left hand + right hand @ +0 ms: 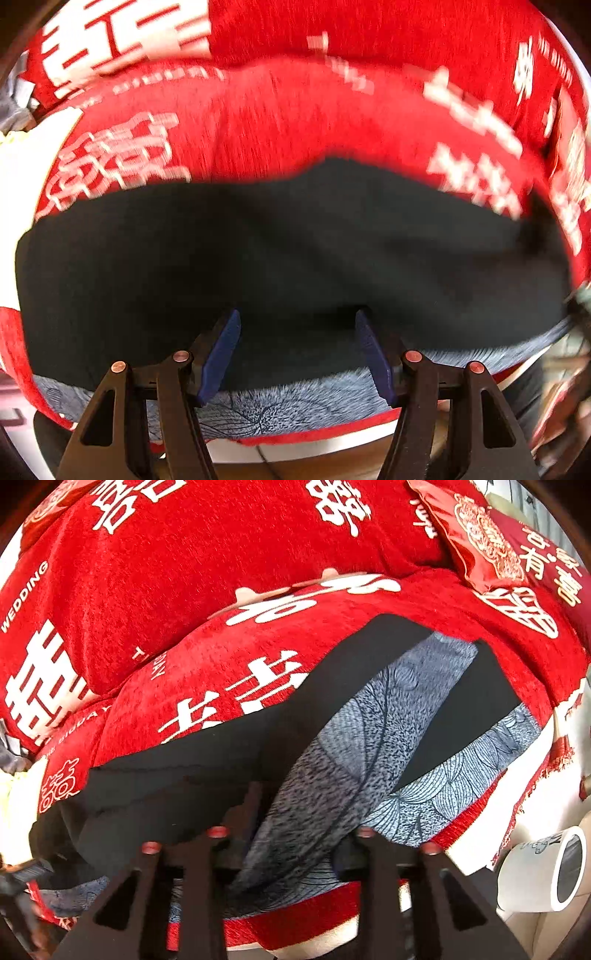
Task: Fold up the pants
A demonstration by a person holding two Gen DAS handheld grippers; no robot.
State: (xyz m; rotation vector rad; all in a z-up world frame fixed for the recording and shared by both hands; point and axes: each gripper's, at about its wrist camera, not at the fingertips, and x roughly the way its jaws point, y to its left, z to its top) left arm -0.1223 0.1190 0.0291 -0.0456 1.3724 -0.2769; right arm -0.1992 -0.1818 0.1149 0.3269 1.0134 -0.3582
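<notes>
The pants (280,251) are black with blue-grey leaf-patterned panels (303,402) and lie across a red sofa cover. My left gripper (297,317) hovers just over the black cloth, its blue pads (221,354) well apart with nothing between them. In the right wrist view one patterned leg (369,731) runs up from between the fingers of my right gripper (299,812). The fingers stand apart, and the cloth bunches between and over them and hides the tips. A black part of the pants (177,775) spreads to the left.
The red sofa cover (184,572) bears large white characters and rises into a backrest behind the pants. A red cushion (480,535) leans at the far right. A white mug (546,871) lies on its side at the lower right, beyond the sofa's front edge.
</notes>
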